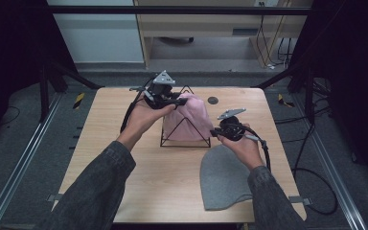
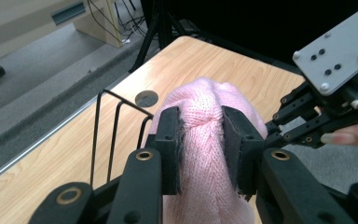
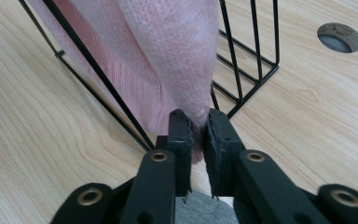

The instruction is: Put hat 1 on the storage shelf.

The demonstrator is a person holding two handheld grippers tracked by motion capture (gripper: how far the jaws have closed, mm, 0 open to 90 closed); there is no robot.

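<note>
You are in a lab recording bay: black curtains (image 1: 9,43), floor rails (image 1: 19,163), trailing cables (image 1: 316,182) and a lone wooden table (image 1: 172,182).

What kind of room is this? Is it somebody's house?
Probably not a house: it looks like a lab or workshop. A wooden table stands among black frame poles, with cables on the grey floor and a desk behind.
</note>
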